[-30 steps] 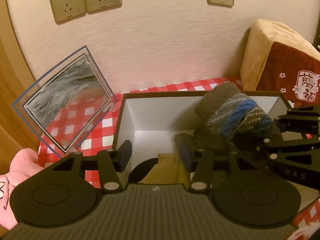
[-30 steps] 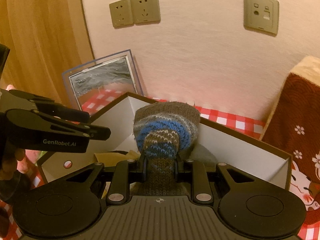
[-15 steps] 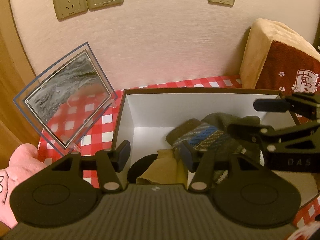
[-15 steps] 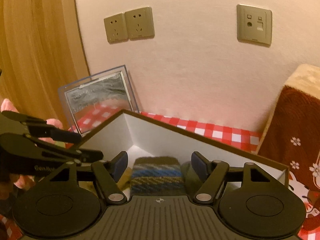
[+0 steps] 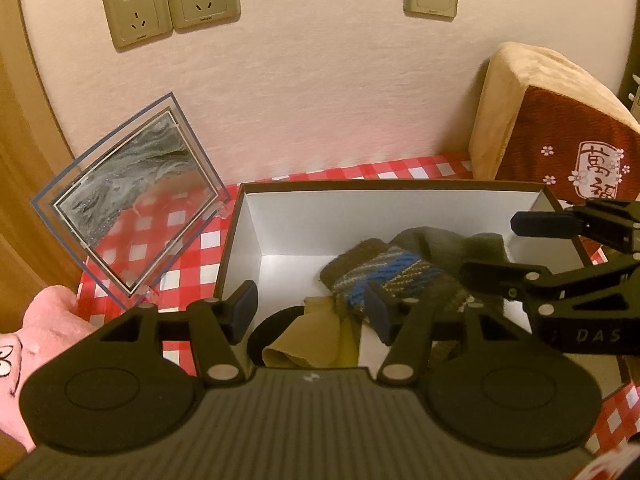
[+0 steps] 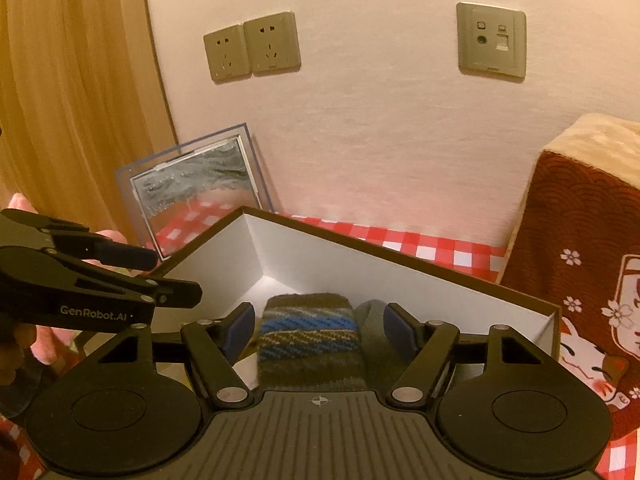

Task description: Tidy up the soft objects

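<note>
A striped brown and blue knit sock [image 5: 380, 270] lies inside the white-lined box [image 5: 288, 220] on top of grey knitwear [image 5: 452, 240]; it also shows in the right wrist view [image 6: 310, 334]. A tan cloth [image 5: 316, 340] and a dark round item lie at the box's near side. My left gripper [image 5: 310, 312] is open and empty over the box's near-left corner. My right gripper [image 6: 318, 328] is open just above the sock, apart from it; it also shows in the left wrist view [image 5: 508, 248].
The box [image 6: 400, 256] sits on a red checked cloth [image 5: 180, 240]. A clear framed sand picture [image 5: 132, 204] leans on the wall at left. A pink plush [image 5: 44, 320] lies at far left. A red and beige cushion [image 5: 560, 132] stands right.
My right gripper lowered the striped sock into the box, opened and let it go. It has drawn back slightly. The left gripper stayed open and nearly still.
</note>
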Demonstrator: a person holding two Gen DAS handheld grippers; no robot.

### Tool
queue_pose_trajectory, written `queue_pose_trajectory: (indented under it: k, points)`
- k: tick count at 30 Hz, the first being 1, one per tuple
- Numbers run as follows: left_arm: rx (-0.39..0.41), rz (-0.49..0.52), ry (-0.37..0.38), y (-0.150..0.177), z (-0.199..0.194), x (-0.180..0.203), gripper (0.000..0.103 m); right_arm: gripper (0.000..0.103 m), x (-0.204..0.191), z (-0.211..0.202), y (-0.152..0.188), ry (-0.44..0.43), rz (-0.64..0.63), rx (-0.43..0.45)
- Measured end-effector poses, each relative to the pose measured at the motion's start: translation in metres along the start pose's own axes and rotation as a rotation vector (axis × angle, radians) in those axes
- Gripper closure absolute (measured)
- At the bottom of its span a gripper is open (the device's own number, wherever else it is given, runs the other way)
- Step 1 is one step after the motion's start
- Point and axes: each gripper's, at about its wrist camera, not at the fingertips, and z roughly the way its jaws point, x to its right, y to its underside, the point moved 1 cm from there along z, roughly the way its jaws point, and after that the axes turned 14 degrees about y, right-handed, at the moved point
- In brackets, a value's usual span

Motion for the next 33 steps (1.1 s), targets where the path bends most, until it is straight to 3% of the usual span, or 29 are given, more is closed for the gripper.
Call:
queue_pose_trajectory:
  k: [7, 17, 22, 33]
  points:
    - [0.010, -0.003, 0.005, 0.005, -0.021, 0.017, 0.046, 0.031, 0.008, -0.024, 0.008, -0.002, 0.029, 0.005]
    - [0.046, -0.035, 0.005, 0.030, -0.074, 0.054, 0.041, 0.027, 0.029, -0.094, 0.033, 0.006, 0.122, 0.027]
    - [0.078, -0.042, -0.019, 0.050, -0.108, 0.077, 0.033, 0.026, 0.032, -0.132, 0.045, -0.009, 0.131, 0.043]
    - [0.111, -0.090, -0.037, 0.107, -0.172, 0.130, 0.029, 0.025, 0.033, -0.204, 0.095, -0.044, 0.160, 0.017]
